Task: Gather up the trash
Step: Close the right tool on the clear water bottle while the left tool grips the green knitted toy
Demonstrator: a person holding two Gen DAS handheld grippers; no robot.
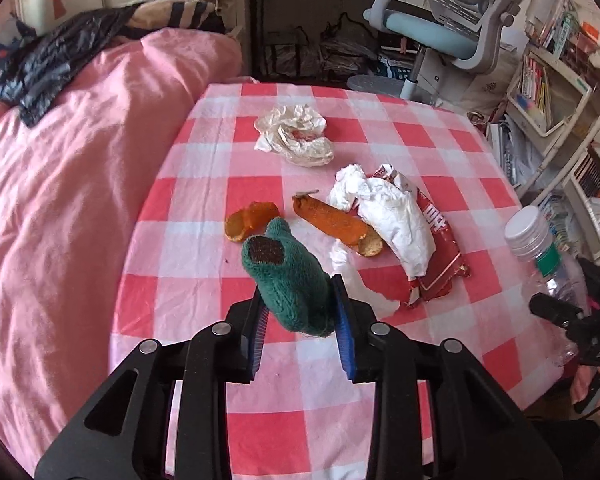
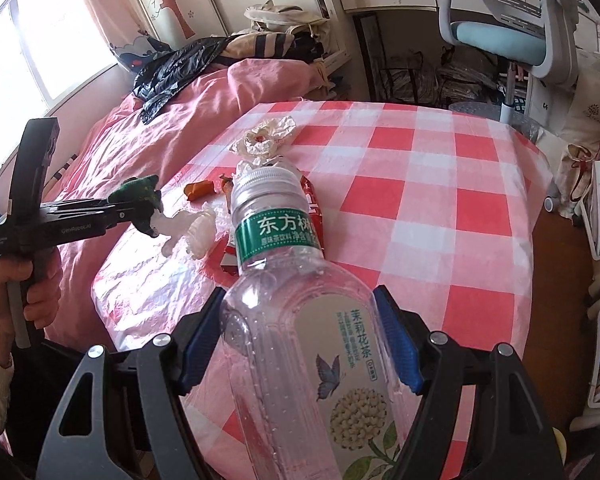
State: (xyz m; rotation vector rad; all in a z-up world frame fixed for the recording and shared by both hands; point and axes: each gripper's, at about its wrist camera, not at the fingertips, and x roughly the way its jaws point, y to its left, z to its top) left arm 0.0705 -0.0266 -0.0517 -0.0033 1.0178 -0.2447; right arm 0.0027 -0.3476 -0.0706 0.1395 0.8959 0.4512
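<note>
Left tongs (image 1: 298,300) clenched on green knit piece (image 1: 290,276); right tongs (image 2: 300,336) grasping clear bottle (image 2: 300,320)

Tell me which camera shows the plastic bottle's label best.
The right wrist view: the plastic bottle fills the frame between the right gripper's jaws, with its green neck band and butterfly label readable. The left wrist view shows only its white cap and neck at the right edge.

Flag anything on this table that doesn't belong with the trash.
The green knitted piece, pinched in the left claw, stands out: it is soft knitwear, while the peels, tissues and wrapper are plainly rubbish.
</note>
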